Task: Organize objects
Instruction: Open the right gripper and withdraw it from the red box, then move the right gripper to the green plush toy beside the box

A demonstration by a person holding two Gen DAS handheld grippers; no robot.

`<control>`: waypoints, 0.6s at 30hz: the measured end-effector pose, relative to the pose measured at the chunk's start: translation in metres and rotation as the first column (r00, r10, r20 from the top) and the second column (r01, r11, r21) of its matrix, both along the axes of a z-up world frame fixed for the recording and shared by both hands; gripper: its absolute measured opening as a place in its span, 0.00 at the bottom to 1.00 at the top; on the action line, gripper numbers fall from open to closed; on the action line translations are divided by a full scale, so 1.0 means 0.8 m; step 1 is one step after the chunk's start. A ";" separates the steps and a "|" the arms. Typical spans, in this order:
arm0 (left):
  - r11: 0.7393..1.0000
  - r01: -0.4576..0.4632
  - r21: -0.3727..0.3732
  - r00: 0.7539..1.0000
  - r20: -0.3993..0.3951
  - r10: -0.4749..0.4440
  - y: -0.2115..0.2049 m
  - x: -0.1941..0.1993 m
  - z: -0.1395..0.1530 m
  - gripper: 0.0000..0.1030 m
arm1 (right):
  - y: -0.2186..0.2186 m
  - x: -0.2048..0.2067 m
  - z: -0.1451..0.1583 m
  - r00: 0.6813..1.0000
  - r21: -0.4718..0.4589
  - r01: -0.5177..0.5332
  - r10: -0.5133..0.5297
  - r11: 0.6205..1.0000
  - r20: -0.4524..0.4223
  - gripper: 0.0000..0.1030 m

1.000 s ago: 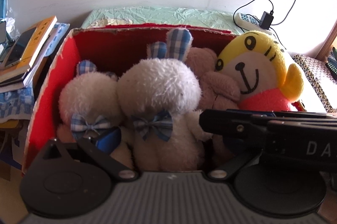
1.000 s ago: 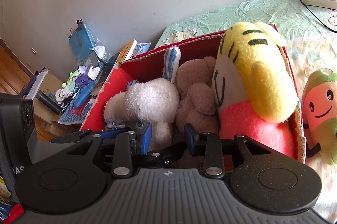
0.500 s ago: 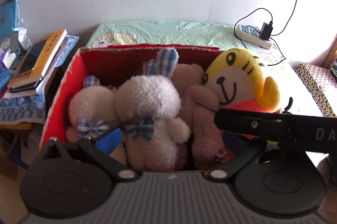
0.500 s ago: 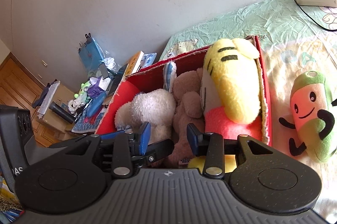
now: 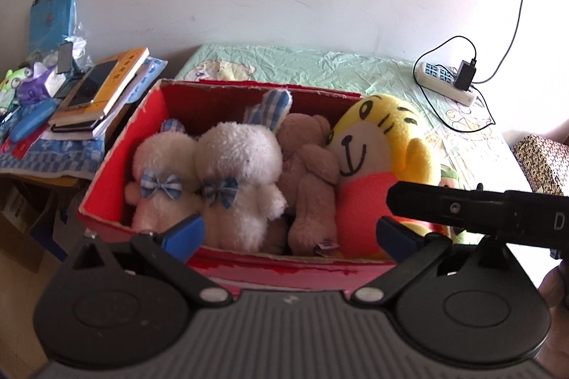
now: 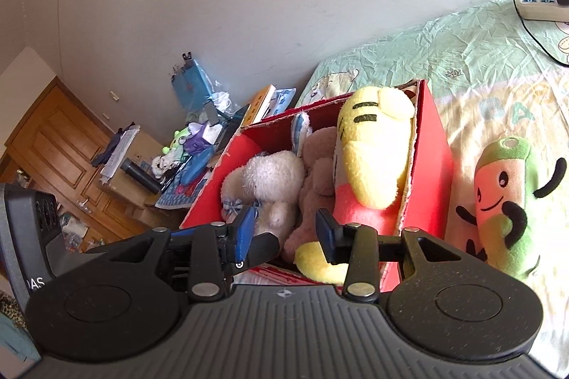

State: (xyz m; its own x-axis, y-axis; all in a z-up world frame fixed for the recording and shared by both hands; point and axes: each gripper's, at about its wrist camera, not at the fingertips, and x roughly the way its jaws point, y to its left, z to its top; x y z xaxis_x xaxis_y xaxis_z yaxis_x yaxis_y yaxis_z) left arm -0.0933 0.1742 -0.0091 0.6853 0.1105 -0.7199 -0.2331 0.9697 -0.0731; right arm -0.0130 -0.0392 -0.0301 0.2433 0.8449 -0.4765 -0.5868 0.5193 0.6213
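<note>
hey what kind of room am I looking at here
Most likely a bedroom: a red box of plush toys sits on a bed with a green cartoon sheet, beside a cluttered side table and a wooden door.

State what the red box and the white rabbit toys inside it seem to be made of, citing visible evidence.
Red box: probably cardboard with a matte red finish, since its rim is ragged and pale. White rabbit toys: fluffy plush fabric, with checked cloth bows and ears.

Red box (image 5: 106, 187) crammed with plush toys (image 5: 238, 165); open bedsheet (image 6: 480, 66) behind, seemingly clear.
</note>
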 end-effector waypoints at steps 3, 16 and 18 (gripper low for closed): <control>1.000 -0.029 -0.007 1.000 -0.003 0.029 -0.014 -0.007 0.000 1.00 | -0.011 0.002 -0.001 1.000 0.002 -0.025 0.025 1.000 -0.003 0.41; 0.998 -0.050 -0.025 0.997 -0.061 0.049 -0.085 -0.014 -0.020 1.00 | -0.068 0.006 -0.016 0.995 -0.003 -0.089 0.089 0.996 -0.034 0.41; 0.999 -0.039 -0.028 0.996 -0.079 0.036 -0.096 -0.012 -0.026 1.00 | -0.077 0.007 -0.020 0.995 -0.004 -0.087 0.086 0.996 -0.046 0.41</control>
State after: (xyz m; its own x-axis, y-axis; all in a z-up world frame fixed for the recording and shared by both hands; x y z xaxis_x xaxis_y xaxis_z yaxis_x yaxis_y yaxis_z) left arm -0.1032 0.0973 -0.0298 0.6223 0.1129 -0.7746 -0.2753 0.9579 -0.0815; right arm -0.0076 -0.1007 -0.0464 0.1474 0.8587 -0.4908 -0.6010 0.4719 0.6451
